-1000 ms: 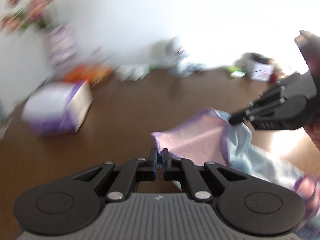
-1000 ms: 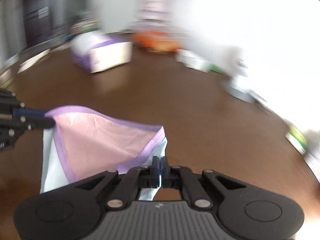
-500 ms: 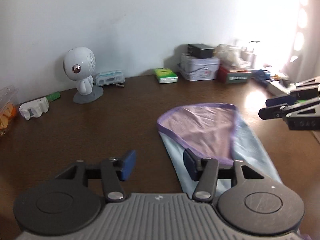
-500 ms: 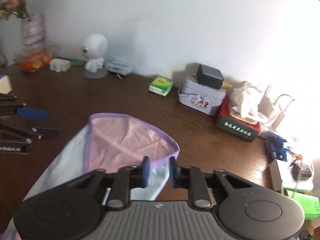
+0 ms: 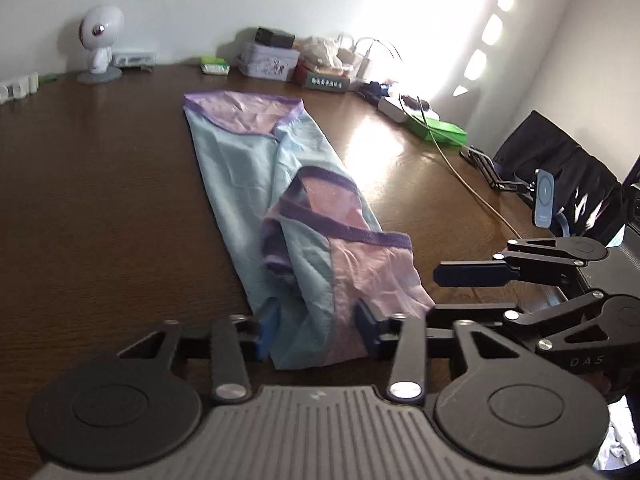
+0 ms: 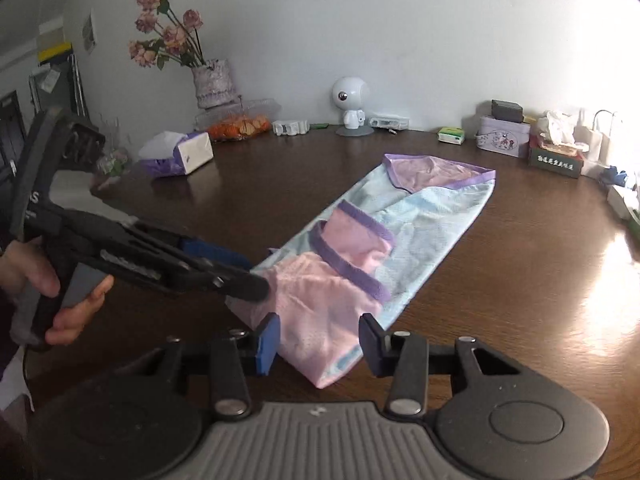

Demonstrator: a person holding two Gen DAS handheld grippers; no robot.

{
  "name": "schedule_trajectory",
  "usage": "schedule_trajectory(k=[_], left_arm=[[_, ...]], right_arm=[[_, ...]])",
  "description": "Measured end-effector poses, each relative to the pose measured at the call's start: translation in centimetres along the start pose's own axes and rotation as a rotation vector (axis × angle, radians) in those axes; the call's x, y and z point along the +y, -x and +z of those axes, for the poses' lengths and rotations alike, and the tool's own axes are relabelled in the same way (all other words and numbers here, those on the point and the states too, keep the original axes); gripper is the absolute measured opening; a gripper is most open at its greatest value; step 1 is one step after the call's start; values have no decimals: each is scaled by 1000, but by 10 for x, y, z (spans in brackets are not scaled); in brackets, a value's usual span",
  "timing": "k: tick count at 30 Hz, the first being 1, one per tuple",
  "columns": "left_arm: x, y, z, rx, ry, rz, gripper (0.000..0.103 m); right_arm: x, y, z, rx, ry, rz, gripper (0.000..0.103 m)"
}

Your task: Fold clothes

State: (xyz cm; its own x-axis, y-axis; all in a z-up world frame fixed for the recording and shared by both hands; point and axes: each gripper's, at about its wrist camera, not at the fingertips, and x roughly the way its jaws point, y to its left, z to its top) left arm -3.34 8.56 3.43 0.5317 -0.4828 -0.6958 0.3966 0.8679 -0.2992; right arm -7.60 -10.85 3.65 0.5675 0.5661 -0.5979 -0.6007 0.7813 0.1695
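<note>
Far end of garment (image 5: 248, 168) lay folded over on the bench (image 5: 100, 184). Left tongs (image 5: 316, 330), jaws just narrowing, and right tongs (image 6: 318, 338), jaws just widening, both gaped around the near hem, gripping nothing. Next move, by judgement: pinch both near corners.

Black hand-held gripper (image 5: 316, 330) with blue finger pads (image 5: 267, 330), silver screws, ribbed grey body, round black discs

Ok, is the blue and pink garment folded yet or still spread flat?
Partly folded. The garment lies as a long narrow strip on the table, far end turned over showing pink lining; its near end is bunched, not squared.
</note>
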Motion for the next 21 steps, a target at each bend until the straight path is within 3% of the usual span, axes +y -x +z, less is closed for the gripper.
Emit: schedule_trajectory(k=[2,3,4,9,11,13,14,15,17,21], left_arm=[[-3,1,-4,5,-12,13,14],[-6,2,-7,2,-18,17,10],[-7,3,-10,3,-15,17,9],[-15,25,-31,2,2,25,7],[-15,38,-39,-21,14,29,14],[-15,46,-42,-37,26,46,39],[-16,49,-43,-53,20,62,54],[-18,51,-44,-59,2,69,56],[-22,51,-45,-57,-37,83,56],[-25,43,-45,-40,-67,128,56]], right_arm=[[1,-12,-2,16,-6,6,37],[1,-18,-3,32,-11,4,28],[0,-23,-6,57,-25,-7,11],[4,2,-16,62,-4,22,4],[3,24,-16,-5,4,34,12],[-3,37,-15,-55,6,-31,47],[-5,38,-18,-76,26,-90,55],[-8,37,-21,-79,52,-154,62],[-13,34,-27,-50,86,-210,62],[-8,43,-42,-58,117,-16,65]])
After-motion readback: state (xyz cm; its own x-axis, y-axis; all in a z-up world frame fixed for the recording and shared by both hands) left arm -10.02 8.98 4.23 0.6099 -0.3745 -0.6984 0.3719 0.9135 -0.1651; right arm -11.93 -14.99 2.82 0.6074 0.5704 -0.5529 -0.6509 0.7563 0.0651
